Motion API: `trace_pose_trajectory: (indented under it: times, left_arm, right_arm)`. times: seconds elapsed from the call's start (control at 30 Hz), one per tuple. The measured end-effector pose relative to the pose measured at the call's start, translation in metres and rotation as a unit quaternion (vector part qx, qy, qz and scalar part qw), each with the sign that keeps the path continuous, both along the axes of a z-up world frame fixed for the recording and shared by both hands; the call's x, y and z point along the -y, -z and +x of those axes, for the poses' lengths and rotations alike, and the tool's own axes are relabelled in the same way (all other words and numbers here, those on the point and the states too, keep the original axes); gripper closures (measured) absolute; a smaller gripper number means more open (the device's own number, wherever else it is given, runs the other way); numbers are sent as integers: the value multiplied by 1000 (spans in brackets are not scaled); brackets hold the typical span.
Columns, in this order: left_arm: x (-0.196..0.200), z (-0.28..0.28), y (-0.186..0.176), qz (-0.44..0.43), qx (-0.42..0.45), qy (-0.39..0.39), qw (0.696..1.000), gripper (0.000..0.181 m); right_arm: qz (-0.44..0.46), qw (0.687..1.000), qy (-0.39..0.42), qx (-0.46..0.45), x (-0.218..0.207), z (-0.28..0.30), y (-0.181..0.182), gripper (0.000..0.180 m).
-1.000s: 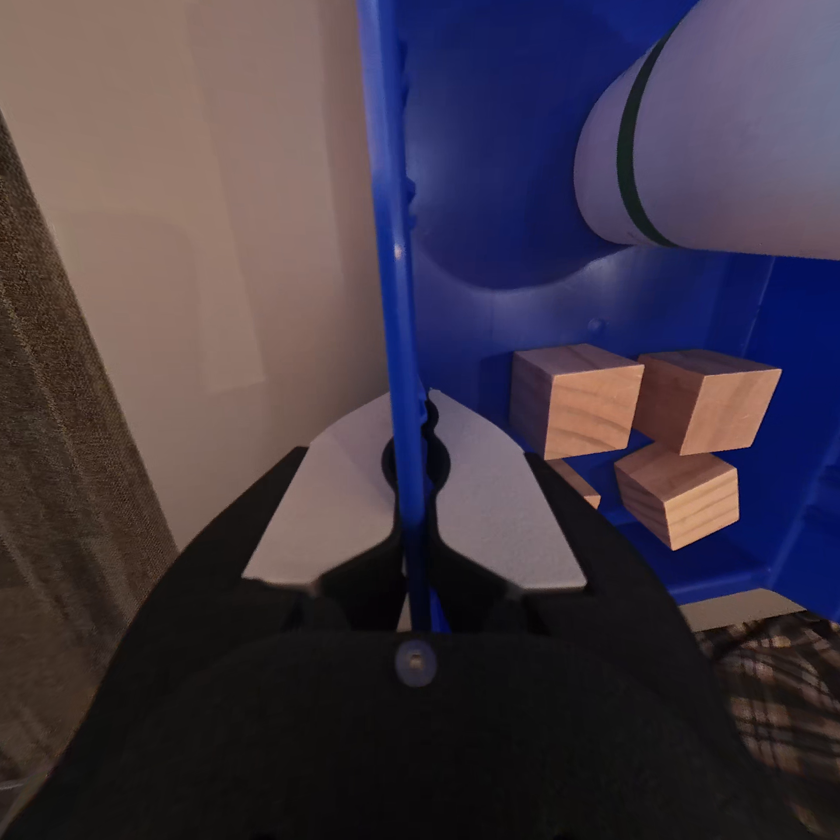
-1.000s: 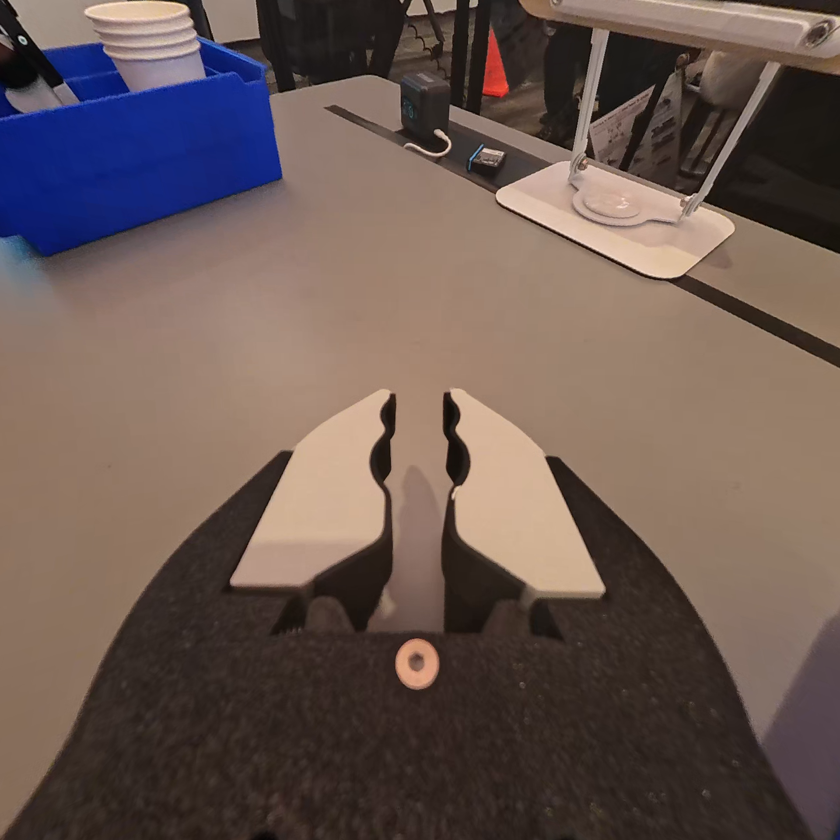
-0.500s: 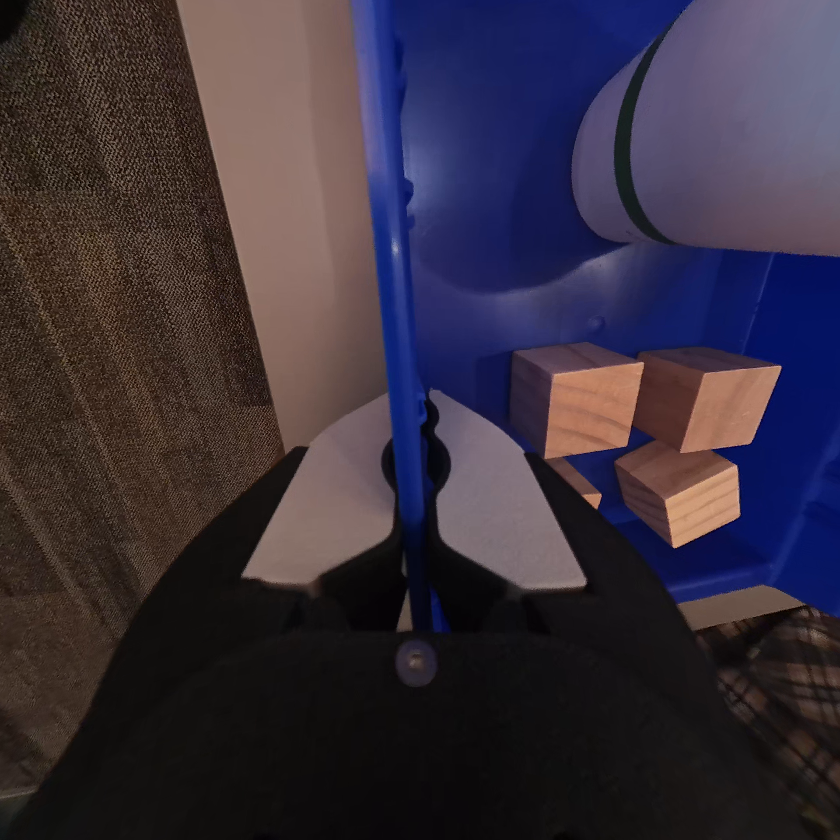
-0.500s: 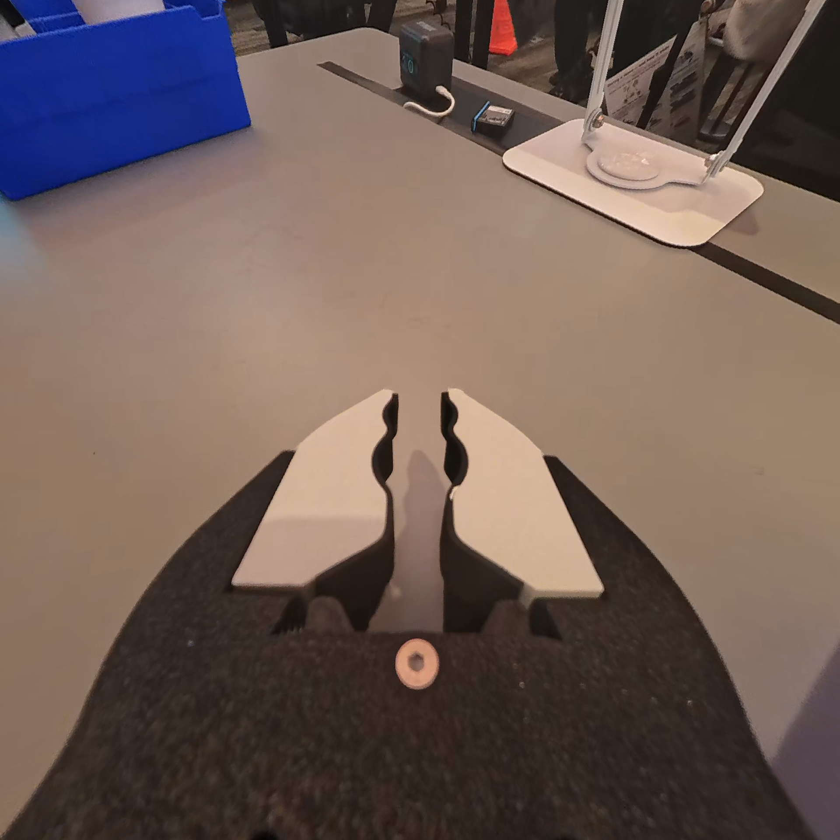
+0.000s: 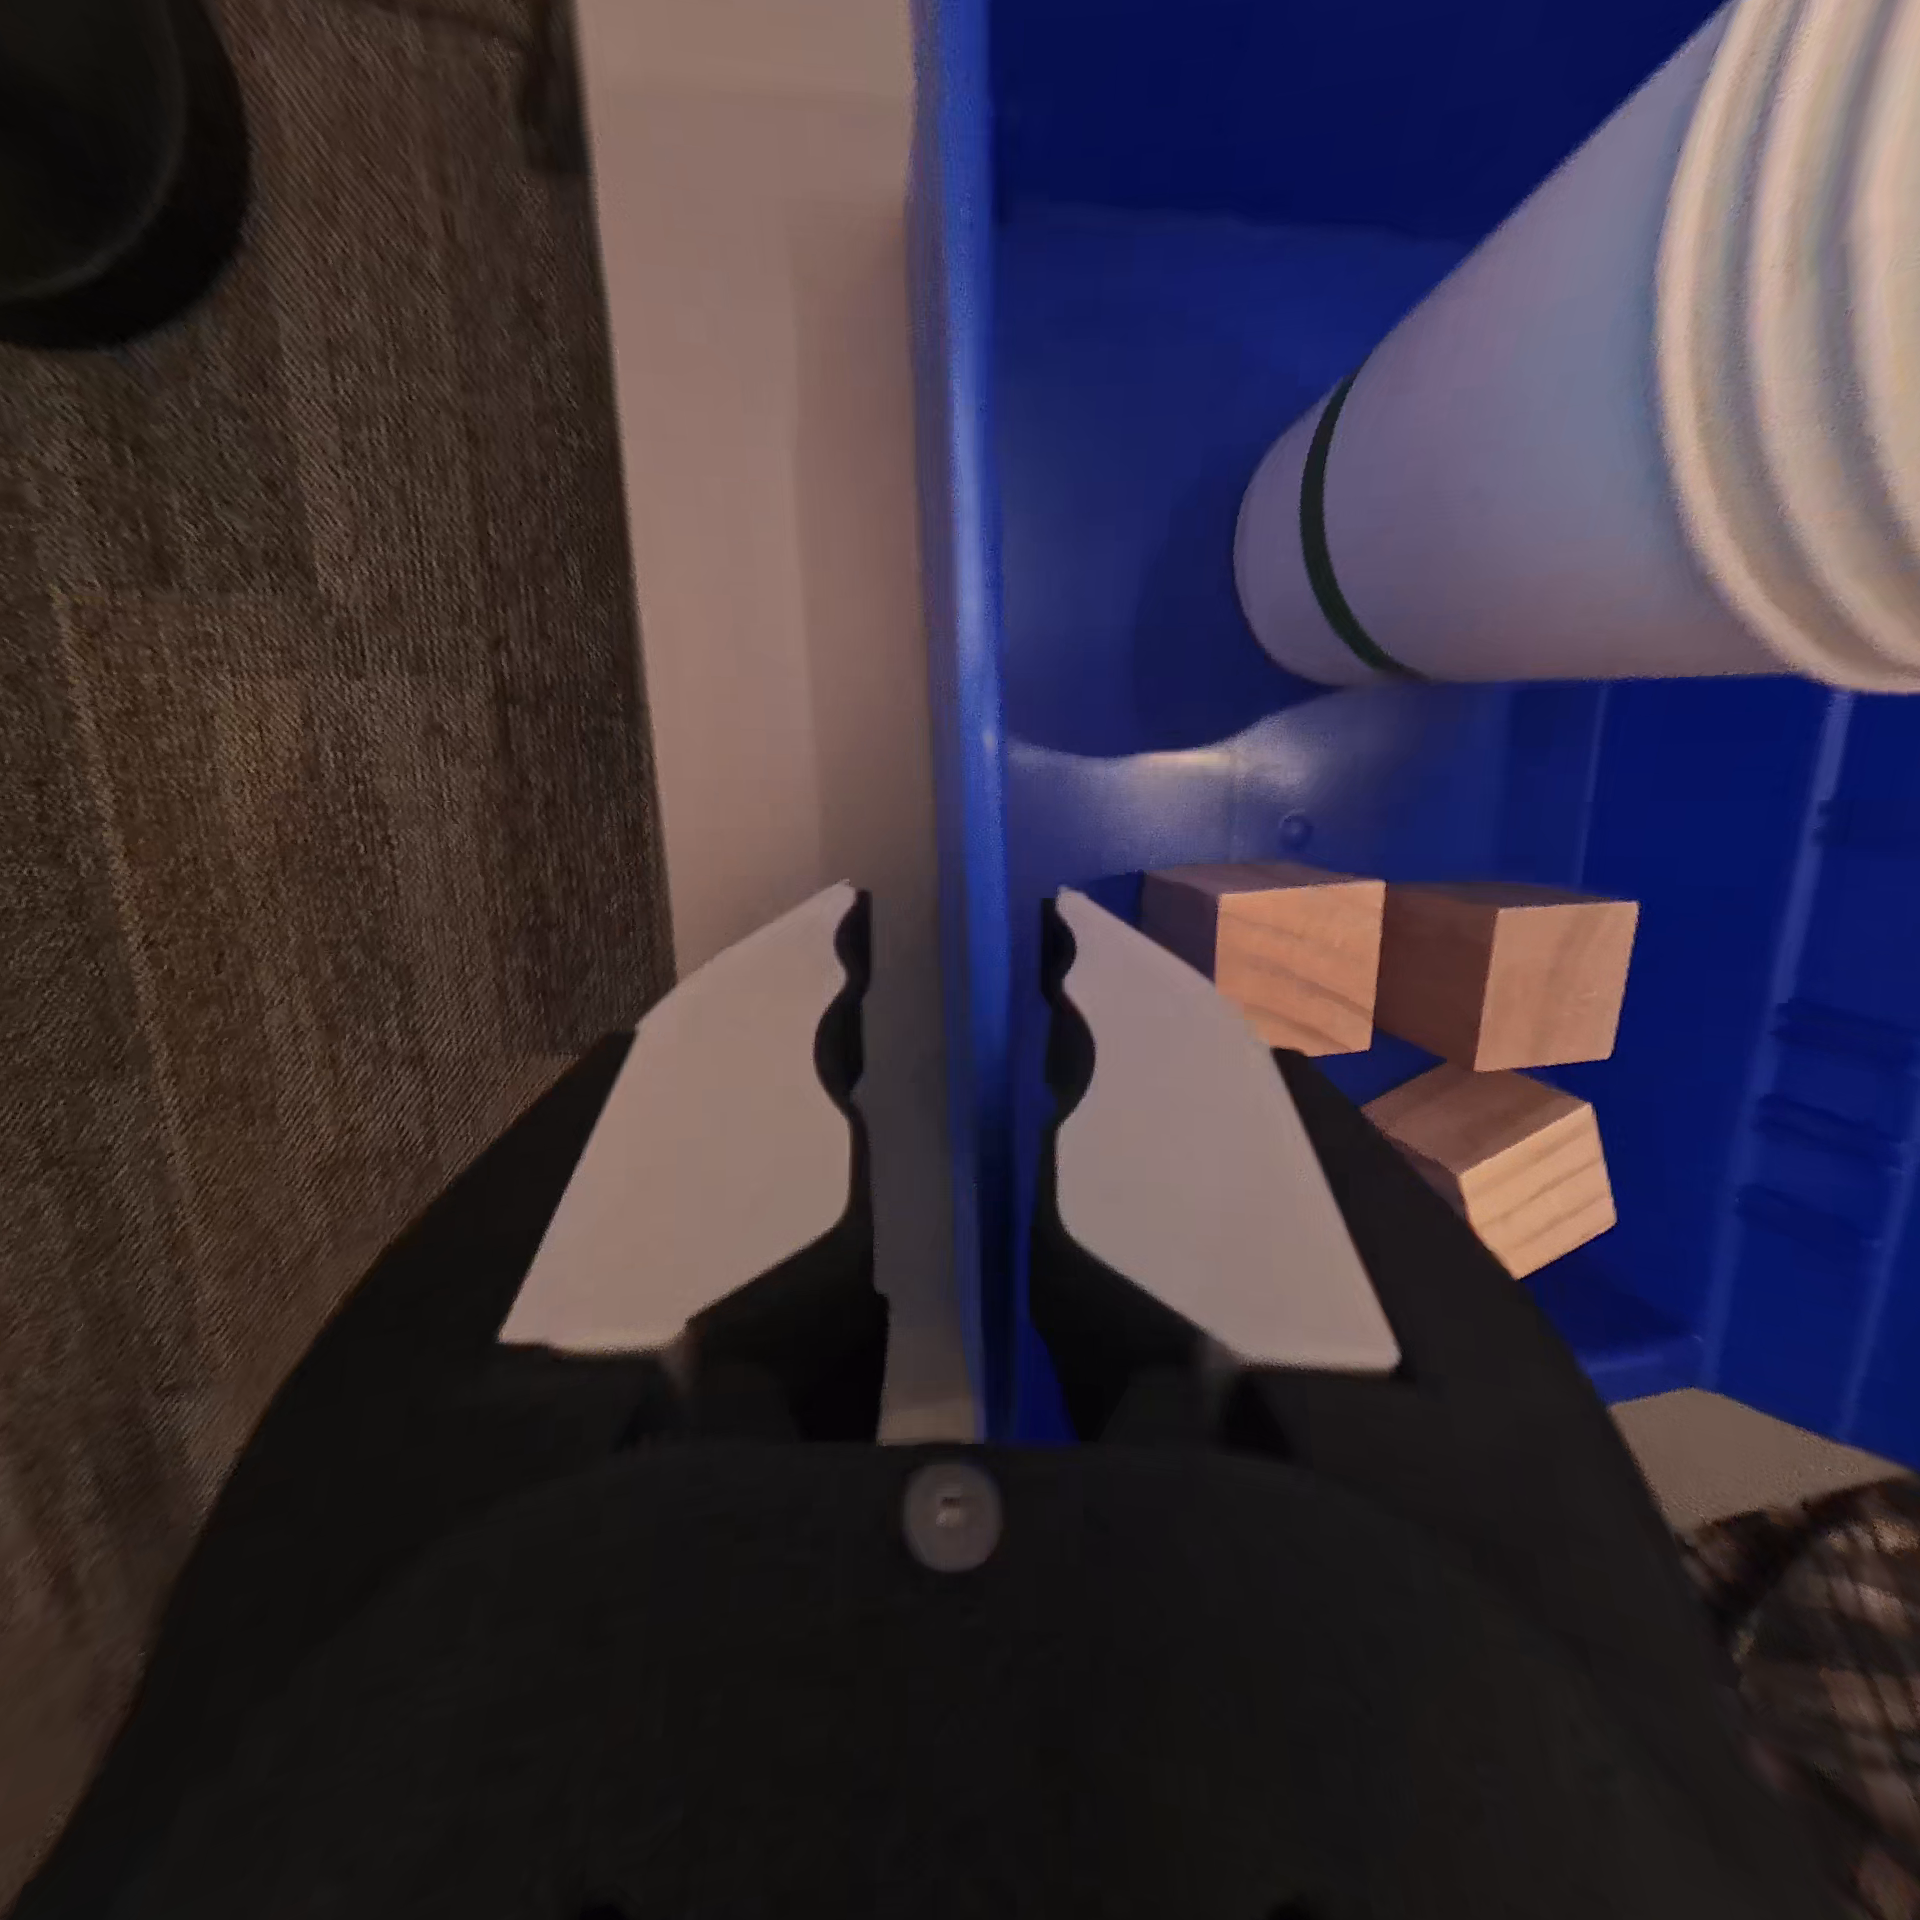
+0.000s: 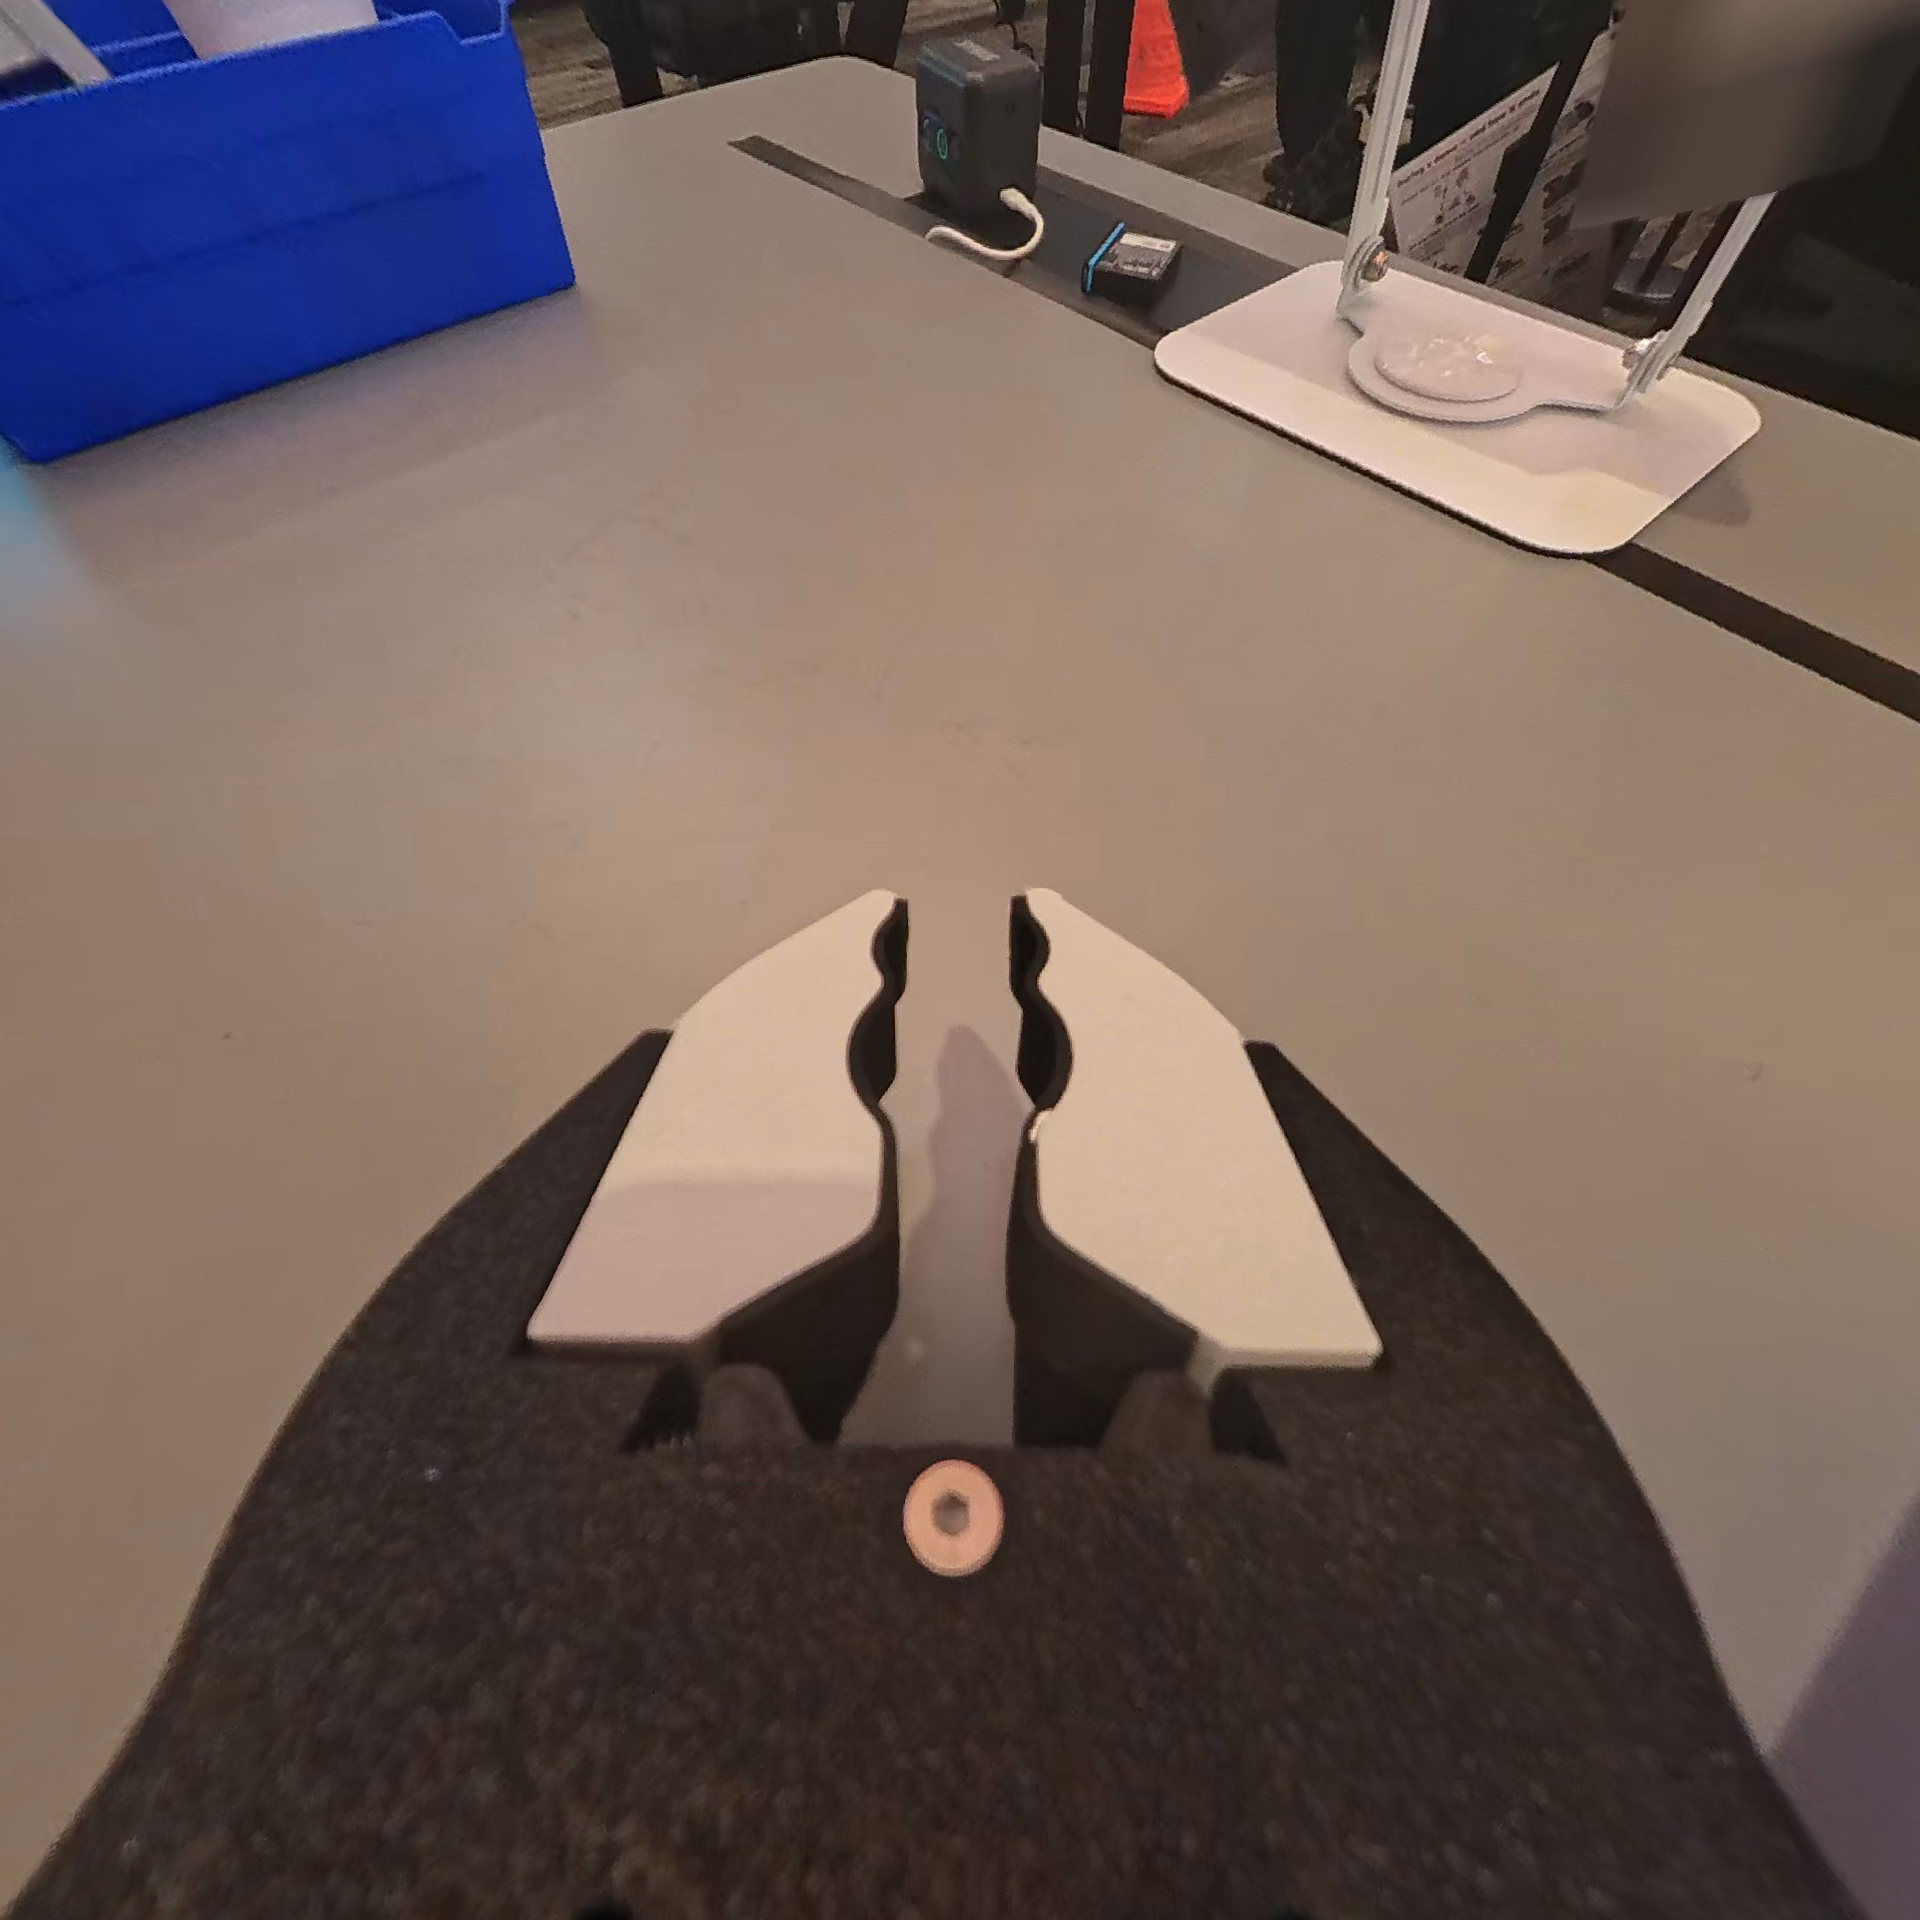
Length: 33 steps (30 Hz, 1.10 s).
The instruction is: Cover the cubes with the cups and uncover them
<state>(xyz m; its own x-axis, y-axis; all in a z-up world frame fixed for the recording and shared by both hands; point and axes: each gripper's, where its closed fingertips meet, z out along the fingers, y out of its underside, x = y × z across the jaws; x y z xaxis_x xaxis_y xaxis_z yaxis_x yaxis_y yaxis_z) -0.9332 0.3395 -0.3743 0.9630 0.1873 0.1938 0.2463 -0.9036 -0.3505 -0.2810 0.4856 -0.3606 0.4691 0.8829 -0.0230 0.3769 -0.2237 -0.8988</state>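
In the left wrist view, my left gripper is open and straddles the left wall of the blue bin; there is a gap between each pad and the wall. Inside the bin lie three wooden cubes to the right of my fingers. A stack of white paper cups with a dark band stands above them. In the right wrist view, my right gripper is open and empty, low over the grey table. The blue bin stands at the far left.
A white lamp base stands at the far right, behind a dark strip across the table. A black device with a white cable and a small box lie on that strip. Brown carpet lies left of the table edge.
My left gripper was shut on the bin's wall and has opened, letting it go. The right gripper stayed open while its view shifted a little over the table.
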Motion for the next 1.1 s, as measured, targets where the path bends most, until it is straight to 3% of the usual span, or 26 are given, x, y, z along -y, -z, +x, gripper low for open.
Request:
trace_pose_trajectory:
  times: [0.13, 0.27, 0.4, 0.53, 0.7, 0.8, 0.93, 1.1]
  left_arm:
    - [5, -15, -37, 84, -30, -37, 995, 138]
    - [9, 0, -101, 200, -72, -34, 977, 138]
    - [12, 63, -156, 289, -90, 21, 953, 137]
    - [14, 151, -188, 362, -65, 96, 925, 128]
    - [18, 222, -198, 393, -64, 168, 902, 110]
    - [17, 237, -193, 385, -59, 191, 901, 105]
    - [11, 219, -186, 364, -80, 189, 908, 103]
    - [1, 177, -172, 311, -92, 193, 926, 104]
  right_arm:
    - [4, 1000, 6, -7, 0, 3, -4, 161]
    - [3, 1000, 8, -8, 0, 4, -6, 159]
    - [6, 1000, 7, -3, 2, 4, -7, 156]
    - [16, 1000, 15, -12, 3, 7, -12, 152]
    - [44, 997, 53, -25, 15, 31, -39, 143]
    - [36, 996, 75, -18, 33, 52, -51, 127]
    - [40, 994, 96, -35, 71, 82, -69, 117]
    - [40, 990, 130, -38, 109, 121, -64, 102]
